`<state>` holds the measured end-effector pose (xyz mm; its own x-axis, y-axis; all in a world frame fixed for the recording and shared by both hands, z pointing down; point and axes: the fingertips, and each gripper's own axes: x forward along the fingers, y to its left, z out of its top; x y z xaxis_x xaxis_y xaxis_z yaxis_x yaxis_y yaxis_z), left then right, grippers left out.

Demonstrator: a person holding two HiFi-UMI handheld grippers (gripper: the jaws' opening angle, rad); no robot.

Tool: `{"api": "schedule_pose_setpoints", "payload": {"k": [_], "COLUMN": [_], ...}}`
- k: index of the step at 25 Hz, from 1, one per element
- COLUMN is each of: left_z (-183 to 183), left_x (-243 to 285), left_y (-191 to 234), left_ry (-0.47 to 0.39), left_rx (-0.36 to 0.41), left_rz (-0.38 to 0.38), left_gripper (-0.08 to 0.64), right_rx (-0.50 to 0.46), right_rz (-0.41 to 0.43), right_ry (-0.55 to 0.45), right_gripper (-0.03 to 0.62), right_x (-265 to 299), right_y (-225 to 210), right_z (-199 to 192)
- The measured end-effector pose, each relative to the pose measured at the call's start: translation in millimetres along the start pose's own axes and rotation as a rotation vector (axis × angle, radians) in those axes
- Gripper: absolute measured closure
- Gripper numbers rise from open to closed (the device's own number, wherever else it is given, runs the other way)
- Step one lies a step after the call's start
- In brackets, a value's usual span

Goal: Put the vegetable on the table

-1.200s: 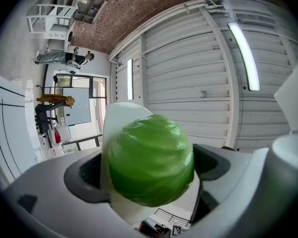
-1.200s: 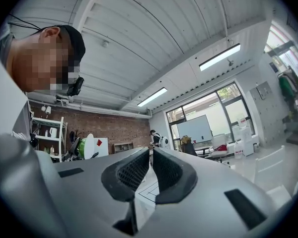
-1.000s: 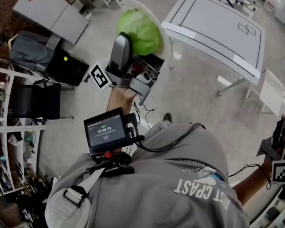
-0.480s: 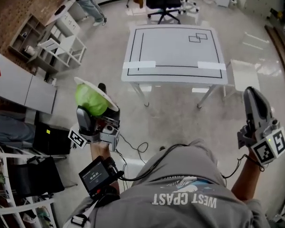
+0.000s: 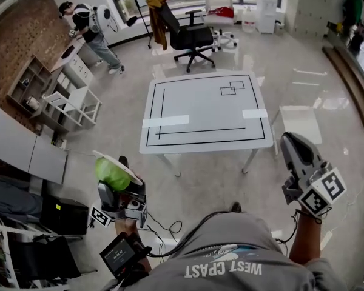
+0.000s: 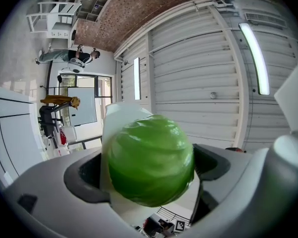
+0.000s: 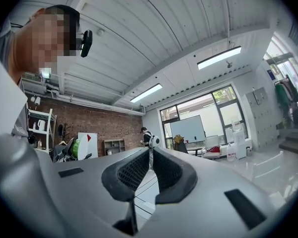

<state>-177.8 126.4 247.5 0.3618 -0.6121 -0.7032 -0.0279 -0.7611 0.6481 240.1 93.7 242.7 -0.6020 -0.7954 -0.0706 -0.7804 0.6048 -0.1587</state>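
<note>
While the left gripper (image 5: 126, 190) grips, seemingly, a plate (image 5: 129, 174) bearing cabbage (image 5: 110, 173), the right gripper (image 5: 292, 141) hangs closed, empty, near table (image 5: 200, 111) edge.

Tabletop (image 5: 206, 111): carries only flat tape strips (image 5: 165, 121) and drawn black lines, so the whole surface is open from above. Open floor (image 5: 212, 180) runs between the person and the near edge.

Left gripper (image 5: 122, 183): short of that edge, jaws filled by the cabbage (image 6: 151, 160). Right gripper (image 5: 291, 143): jaws together, nothing between.

Obstacles:
- white stool (image 5: 297, 125) just beside the tabletop's right side, near the right gripper
- office chair (image 5: 191, 38) beyond the far edge
- white shelf frames (image 5: 70, 108) off to the left
</note>
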Motion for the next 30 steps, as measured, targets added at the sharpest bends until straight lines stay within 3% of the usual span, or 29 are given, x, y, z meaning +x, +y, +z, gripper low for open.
{"api": "schedule_pose_setpoints", "payload": {"k": [11,17,24,30], "left_z": [-42.8,-54.8,-26.7,23.6], "left_x": [49.6,60.2,78.9,104.4], "left_y": [31.5,58.1,101.6,141.3], "left_ry": [-0.071,-0.077,-0.059,-0.008], "left_rx": [0.053,0.051,0.011,-0.039], "left_rz": [0.027,0.064,0.054,0.025], "left_gripper": [0.044,0.044,0.044,0.044], "right_rx": [0.03,0.068,0.068,0.052], "right_rz": [0.115,0.121,0.079,0.026], "right_ry": [0.003,0.03,0.069,0.049], "right_gripper": [0.584,0.584,0.584,0.584], "right_x": [42.1,57.2,99.3,147.7], "right_y": [-92.6,-125.2,-132.3,-106.1], "right_z": [6.1,-13.1,-26.3,-14.5]}}
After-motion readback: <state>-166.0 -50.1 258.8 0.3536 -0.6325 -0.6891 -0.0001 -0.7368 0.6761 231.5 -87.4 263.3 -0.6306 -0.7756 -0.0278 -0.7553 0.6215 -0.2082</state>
